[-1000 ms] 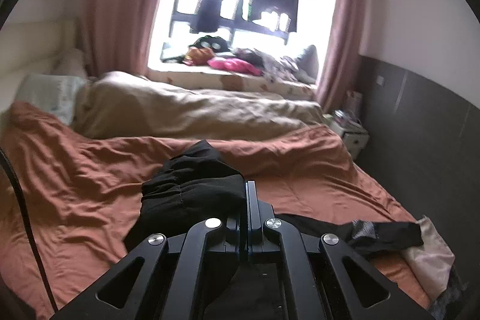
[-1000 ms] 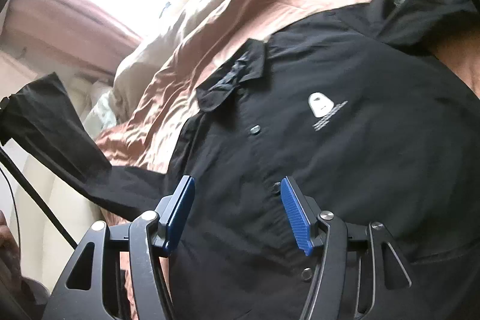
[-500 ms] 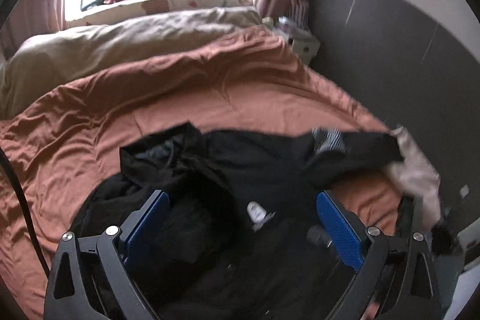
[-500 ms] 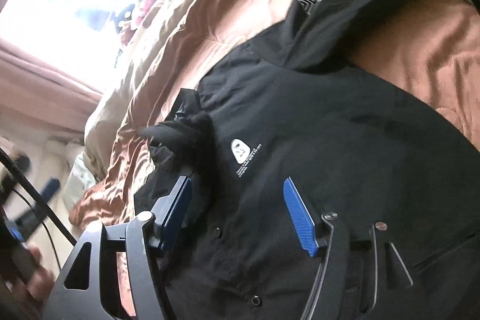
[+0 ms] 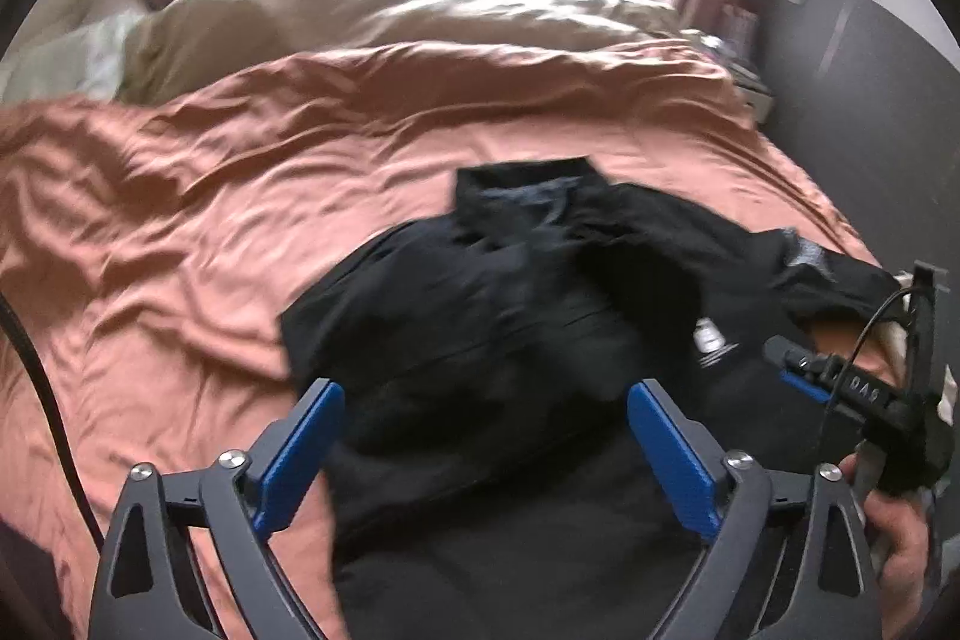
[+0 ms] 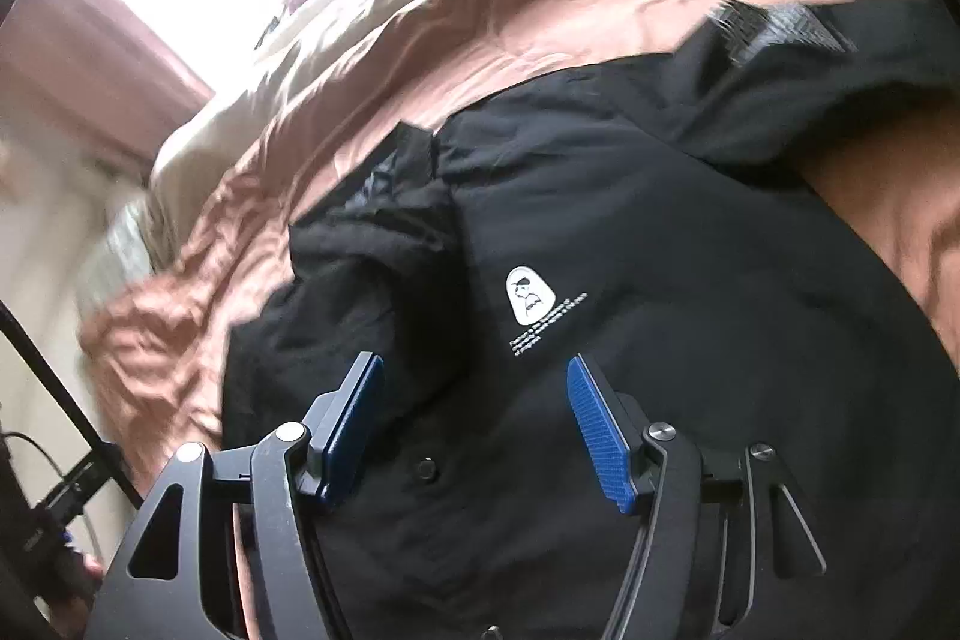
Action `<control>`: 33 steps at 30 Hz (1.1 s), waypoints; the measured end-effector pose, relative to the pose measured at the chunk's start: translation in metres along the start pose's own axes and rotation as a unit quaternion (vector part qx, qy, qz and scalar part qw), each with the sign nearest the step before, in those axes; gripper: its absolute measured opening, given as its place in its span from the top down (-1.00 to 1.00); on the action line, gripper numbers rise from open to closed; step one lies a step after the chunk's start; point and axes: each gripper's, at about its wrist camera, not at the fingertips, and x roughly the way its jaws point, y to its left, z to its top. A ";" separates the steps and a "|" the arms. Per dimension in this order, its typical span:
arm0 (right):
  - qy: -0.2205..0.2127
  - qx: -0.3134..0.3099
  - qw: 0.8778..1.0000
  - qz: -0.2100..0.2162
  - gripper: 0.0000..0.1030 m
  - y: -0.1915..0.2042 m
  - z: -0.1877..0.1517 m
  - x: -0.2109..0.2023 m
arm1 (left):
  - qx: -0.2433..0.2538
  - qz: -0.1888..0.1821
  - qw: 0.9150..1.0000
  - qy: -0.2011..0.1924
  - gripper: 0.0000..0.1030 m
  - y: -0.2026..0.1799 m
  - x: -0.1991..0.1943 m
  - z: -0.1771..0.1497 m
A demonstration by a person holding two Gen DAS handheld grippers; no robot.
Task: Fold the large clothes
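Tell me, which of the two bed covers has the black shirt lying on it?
The rust-orange cover; the black shirt lies on it. The beige cover lies beyond, toward the window.

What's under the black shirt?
The black shirt lies on the rust-orange bedcover, which shows all around it. One sleeve is folded over the shirt's front. Anything else beneath the shirt is covered and cannot be seen.
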 end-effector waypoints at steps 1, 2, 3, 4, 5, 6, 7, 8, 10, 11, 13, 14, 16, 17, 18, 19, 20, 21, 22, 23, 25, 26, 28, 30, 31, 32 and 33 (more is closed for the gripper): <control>0.002 -0.010 1.000 -0.006 -0.20 0.004 -0.001 0.004 | -0.009 0.004 1.000 0.003 -0.78 0.009 0.002 -0.007; 0.003 -0.018 1.000 -0.014 -0.20 0.008 -0.002 0.008 | -0.015 0.008 1.000 0.006 -0.75 0.016 0.004 -0.013; 0.005 -0.027 0.999 -0.025 -0.20 0.015 -0.001 0.017 | -0.021 0.013 1.000 0.009 -0.68 0.022 0.006 -0.018; 0.005 -0.036 0.999 -0.029 -0.20 0.021 -0.002 0.022 | -0.028 0.020 0.999 0.013 -0.61 0.031 0.009 -0.025; 0.008 -0.047 0.998 -0.036 -0.20 0.027 -0.003 0.029 | -0.034 0.023 0.999 0.016 -0.58 0.036 0.012 -0.028; 0.011 -0.054 0.997 -0.047 -0.20 0.031 -0.002 0.038 | -0.042 0.025 0.999 0.019 -0.50 0.042 0.014 -0.033; 0.012 -0.054 0.997 -0.051 -0.20 0.034 -0.003 0.043 | -0.053 0.026 0.998 0.022 -0.43 0.049 0.018 -0.038; 0.014 -0.055 0.997 -0.056 -0.20 0.036 -0.003 0.048 | -0.063 0.028 0.997 0.027 -0.39 0.056 0.022 -0.044; 0.014 -0.060 0.995 -0.076 -0.20 0.039 0.000 0.062 | -0.078 0.032 0.996 0.039 -0.23 0.068 0.031 -0.055; 0.014 -0.062 0.995 -0.082 -0.20 0.040 0.003 0.069 | -0.085 0.032 0.995 0.045 -0.18 0.072 0.036 -0.060; 0.014 -0.067 0.994 -0.083 -0.20 0.043 0.009 0.079 | -0.101 0.028 0.993 0.059 -0.01 0.082 0.048 -0.070; 0.013 -0.069 0.994 -0.086 -0.20 0.044 0.013 0.085 | -0.110 0.026 0.991 0.067 0.01 0.087 0.055 -0.076; 0.016 -0.067 0.994 -0.084 -0.20 0.043 0.020 0.094 | -0.123 0.023 0.989 0.080 0.14 0.094 0.067 -0.087; 0.017 -0.066 0.994 -0.084 -0.20 0.042 0.023 0.098 | -0.128 0.022 0.988 0.085 0.18 0.097 0.072 -0.092; 0.015 -0.069 0.994 -0.086 -0.20 0.043 0.028 0.103 | -0.134 0.017 0.987 0.088 0.20 0.100 0.077 -0.095; 0.012 -0.076 0.993 -0.090 -0.20 0.044 0.030 0.106 | -0.141 0.010 0.986 0.089 0.21 0.103 0.080 -0.099; 0.010 -0.082 0.993 -0.089 -0.20 0.045 0.033 0.109 | -0.145 0.005 0.986 0.087 0.21 0.104 0.081 -0.101; 0.012 -0.087 0.993 -0.078 -0.20 0.044 0.039 0.115 | -0.143 0.003 0.986 0.082 0.22 0.104 0.081 -0.102; 0.011 -0.085 0.994 -0.074 -0.20 0.041 0.042 0.117 | -0.139 0.003 0.987 0.079 0.24 0.103 0.080 -0.104; 0.002 -0.075 0.994 -0.075 -0.20 0.035 0.046 0.117 | -0.134 0.004 0.988 0.078 0.25 0.102 0.080 -0.104; -0.014 -0.045 0.996 -0.081 -0.20 0.016 0.051 0.111 | -0.126 0.005 0.989 0.077 0.30 0.101 0.080 -0.105; -0.017 -0.023 0.996 -0.083 -0.20 0.005 0.053 0.108 | -0.125 0.007 0.989 0.076 0.30 0.100 0.080 -0.106; -0.016 0.033 0.996 -0.079 -0.20 -0.025 0.056 0.103 | -0.127 0.008 0.989 0.075 0.31 0.100 0.081 -0.107; -0.019 0.053 0.995 -0.078 -0.20 -0.041 0.057 0.100 | -0.129 0.012 0.989 0.072 0.31 0.100 0.080 -0.107; -0.023 0.058 0.995 -0.081 -0.20 -0.046 0.056 0.099 | -0.129 0.013 0.989 0.071 0.32 0.099 0.079 -0.108; -0.027 0.066 0.995 -0.070 -0.20 -0.051 0.056 0.098 | -0.130 0.013 0.989 0.072 0.32 0.099 0.079 -0.108; -0.023 0.073 0.996 -0.051 -0.20 -0.053 0.056 0.099 | -0.129 0.013 0.989 0.073 0.33 0.098 0.078 -0.108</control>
